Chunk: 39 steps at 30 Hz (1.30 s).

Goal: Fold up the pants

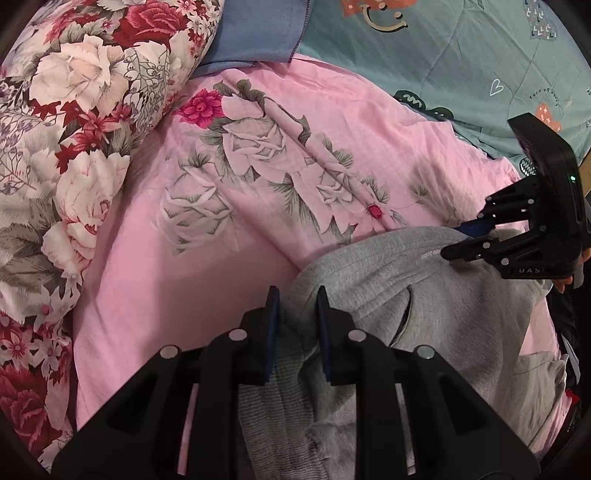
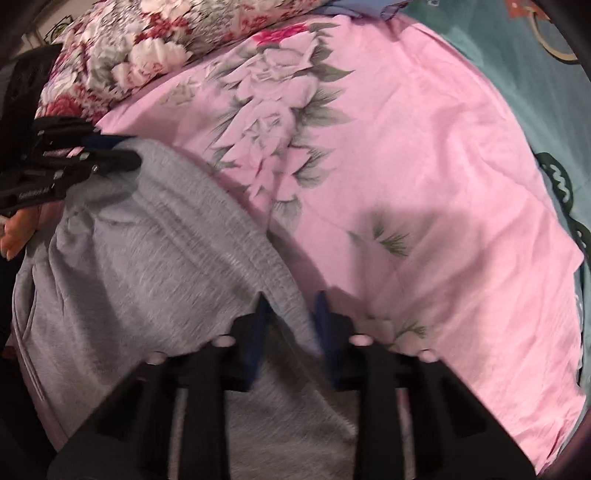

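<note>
Left gripper (image 1: 295, 306): jaws a little apart with a bunched fold of the grey pants (image 1: 388, 295) between them; whether the pads actually pinch the cloth I cannot tell.
Pants: spread on the pink bed sheet (image 1: 229, 280), lying from between the left jaws out to the right jaws; ribbed waistband below the left jaws, a pocket slit just right of them.
Right gripper (image 2: 291, 310): jaws a little apart, the pants' (image 2: 147, 266) edge running between them; clamped or loose, I cannot tell, as this view is blurred.
Containers: no holder in either view; the pants lie straight on the sheet (image 2: 424, 184).
Left view only: flowered pillow (image 1: 74, 110) far left of the jaws, blue cloth (image 1: 255, 33) beyond them, teal quilt (image 1: 461, 66) beyond and right, right gripper (image 1: 469, 236) from the side over the pants.
Right view only: left gripper (image 2: 122, 155) from the side at the pants' far left edge, with a bare hand (image 2: 20, 229) beneath it.
</note>
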{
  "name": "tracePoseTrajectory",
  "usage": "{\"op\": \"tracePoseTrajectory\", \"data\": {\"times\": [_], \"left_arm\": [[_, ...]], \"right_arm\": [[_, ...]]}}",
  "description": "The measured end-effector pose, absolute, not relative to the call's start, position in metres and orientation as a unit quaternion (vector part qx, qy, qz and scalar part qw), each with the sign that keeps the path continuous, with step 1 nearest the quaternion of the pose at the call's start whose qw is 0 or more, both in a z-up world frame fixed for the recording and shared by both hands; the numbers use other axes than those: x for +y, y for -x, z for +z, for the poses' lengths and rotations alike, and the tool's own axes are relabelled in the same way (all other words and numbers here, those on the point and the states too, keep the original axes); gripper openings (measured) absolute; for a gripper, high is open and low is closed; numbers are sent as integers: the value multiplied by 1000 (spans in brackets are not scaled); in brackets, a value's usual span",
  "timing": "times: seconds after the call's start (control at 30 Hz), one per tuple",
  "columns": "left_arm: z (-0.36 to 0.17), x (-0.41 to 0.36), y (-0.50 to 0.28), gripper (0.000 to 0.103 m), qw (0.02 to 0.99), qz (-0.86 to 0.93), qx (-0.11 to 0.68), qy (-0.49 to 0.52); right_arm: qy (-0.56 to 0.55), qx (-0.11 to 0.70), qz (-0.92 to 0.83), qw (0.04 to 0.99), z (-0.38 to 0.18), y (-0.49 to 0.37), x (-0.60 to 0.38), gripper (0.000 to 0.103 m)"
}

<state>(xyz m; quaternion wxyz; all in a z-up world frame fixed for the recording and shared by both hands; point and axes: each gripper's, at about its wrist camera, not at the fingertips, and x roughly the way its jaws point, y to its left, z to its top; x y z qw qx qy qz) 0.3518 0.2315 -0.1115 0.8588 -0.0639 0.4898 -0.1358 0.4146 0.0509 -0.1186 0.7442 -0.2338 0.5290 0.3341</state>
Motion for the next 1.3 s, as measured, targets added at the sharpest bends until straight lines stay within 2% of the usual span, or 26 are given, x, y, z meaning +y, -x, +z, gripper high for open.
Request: {"op": "tracePoseTrajectory", "data": {"times": [0.2,0.33,0.43,0.67,0.8,1.03,1.3], "left_arm": [[-114,234,-363,19,868,-87,484,67],[-124,235,-368,19,867,-76,489,63],[-112,237,-361,18,870,-85,480,73],[-43,242,-292,18,897,-119,419,74],[-28,249,-228,18,902,-135,405,68],[-54,255,-137,18,895,-134,424,48],[-72,261,-106,19,886,-147,440,28]], "right_arm": [[185,485,305,798,-103,-428,48,12],[179,495,290,799,-124,-440,55,12],[160,488,288,808,-110,-433,50,11],[185,439,295,828,-30,-338,41,10],[187,432,308,827,-14,-253,40,10],[157,460,332,809,-61,-129,63,10],[113,478,326,808,-98,-103,71,11]]}}
